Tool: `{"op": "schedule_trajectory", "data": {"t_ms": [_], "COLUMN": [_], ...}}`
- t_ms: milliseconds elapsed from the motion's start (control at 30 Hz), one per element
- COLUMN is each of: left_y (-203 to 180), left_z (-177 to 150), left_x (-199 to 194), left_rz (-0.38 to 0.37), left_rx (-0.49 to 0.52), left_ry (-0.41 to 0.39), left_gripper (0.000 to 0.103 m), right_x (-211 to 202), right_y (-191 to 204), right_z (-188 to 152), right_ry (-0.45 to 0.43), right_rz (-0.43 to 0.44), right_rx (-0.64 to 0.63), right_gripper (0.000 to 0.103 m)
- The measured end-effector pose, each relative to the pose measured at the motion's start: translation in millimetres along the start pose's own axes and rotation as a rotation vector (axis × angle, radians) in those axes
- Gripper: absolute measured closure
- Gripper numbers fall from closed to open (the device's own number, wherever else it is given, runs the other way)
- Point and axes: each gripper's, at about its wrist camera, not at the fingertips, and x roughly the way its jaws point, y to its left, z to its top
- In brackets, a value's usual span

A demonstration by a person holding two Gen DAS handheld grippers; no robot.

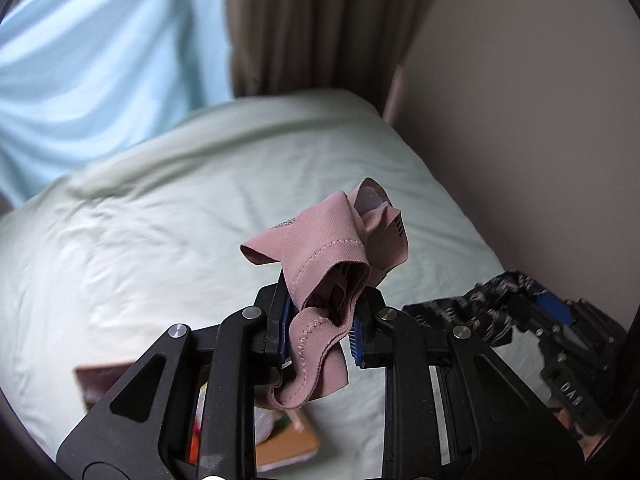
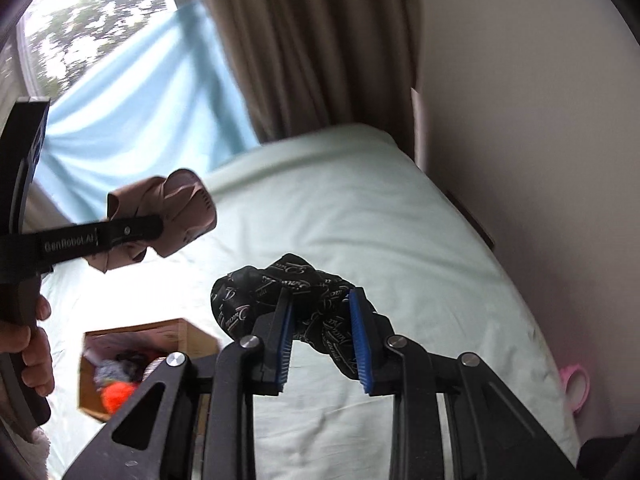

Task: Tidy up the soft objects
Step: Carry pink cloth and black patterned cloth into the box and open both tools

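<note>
Bed (image 1: 160, 240), pink cloth (image 1: 320, 264) in left hand-held gripper (image 1: 320, 332), black cloth (image 2: 304, 300) in right hand-held gripper (image 2: 322, 336)

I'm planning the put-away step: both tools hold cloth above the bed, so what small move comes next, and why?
Probably carry the left tool, shut on the crumpled pink fabric piece, toward the open wooden box, since that box already holds other soft things.

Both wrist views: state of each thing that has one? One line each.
left gripper: shut on the pink garment, held above the bed
pink garment: bunched, hanging clear of the sheet
right gripper: shut on the black printed cloth
black printed cloth: bunched, lifted off the bed
wooden box: open, soft items inside
brown curtain: hanging by the window
bed sheet: spread, lightly wrinkled
</note>
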Motion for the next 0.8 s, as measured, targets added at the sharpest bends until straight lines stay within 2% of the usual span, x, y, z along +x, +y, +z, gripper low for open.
{"op": "schedule_trajectory", "data": {"t_ms": [200, 433, 633, 800], "left_y": [56.6, 136.9, 204.5, 243.9], "left_z": [-27.4, -74.6, -124.2, -157.2], "left_x": [-80.4, -138.8, -141.5, -112.3], "left_rz": [0.080, 0.180, 0.232, 0.244], "left_rx": [-0.138, -0.290, -0.379, -0.414], "left_ry": [-0.069, -0.073, -0.009, 0.065], "left_gripper": [0.083, 0.083, 0.083, 0.084], "right_x": [-53.2, -70.4, -47.7, -15.7], "right_y": [57.3, 131.0, 191.5, 229.4], "right_z": [15.1, 16.9, 4.1, -17.2], "right_ry": [-0.028, -0.014, 0.034, 0.097], "right_rz": [0.086, 0.180, 0.233, 0.247], "right_rx": [-0.102, -0.180, -0.207, -0.207], "right_gripper": [0.078, 0.078, 0.078, 0.078]}}
